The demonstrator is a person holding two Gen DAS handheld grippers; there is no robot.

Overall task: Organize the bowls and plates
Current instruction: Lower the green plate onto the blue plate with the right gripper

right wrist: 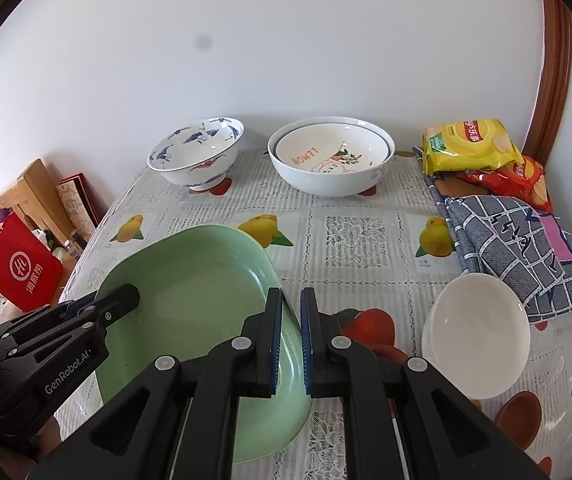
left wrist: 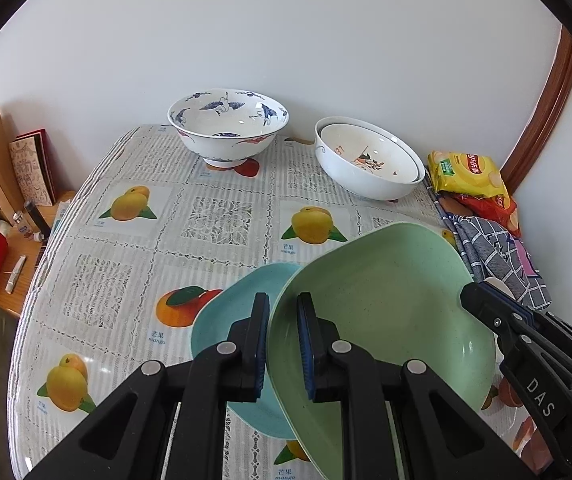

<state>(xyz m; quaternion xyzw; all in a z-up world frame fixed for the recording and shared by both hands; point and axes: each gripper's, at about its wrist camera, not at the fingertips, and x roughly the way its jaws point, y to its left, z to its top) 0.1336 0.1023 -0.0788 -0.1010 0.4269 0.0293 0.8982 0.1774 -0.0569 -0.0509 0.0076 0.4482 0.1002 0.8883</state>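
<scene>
A green square plate [left wrist: 386, 320] [right wrist: 189, 292] is held tilted above the table by both grippers. My left gripper [left wrist: 283, 344] is shut on its left rim; it shows in the right wrist view [right wrist: 125, 296]. My right gripper [right wrist: 290, 340] is shut on its right rim; it shows in the left wrist view [left wrist: 474, 300]. A blue plate [left wrist: 225, 320] lies on the table under the green one. A crane-patterned bowl [left wrist: 227, 124] [right wrist: 197, 152] and two nested white bowls [left wrist: 370, 160] [right wrist: 332, 156] stand at the back. A small white bowl [right wrist: 476, 328] sits at the right.
The table [left wrist: 125, 264] has a fruit-print cloth [right wrist: 350, 240]. Chip bags [right wrist: 470, 144] and a folded checked cloth [right wrist: 514, 248] lie at the right edge. A red bag [right wrist: 21, 268], boards and books stand beside the table on the left. A wall is behind.
</scene>
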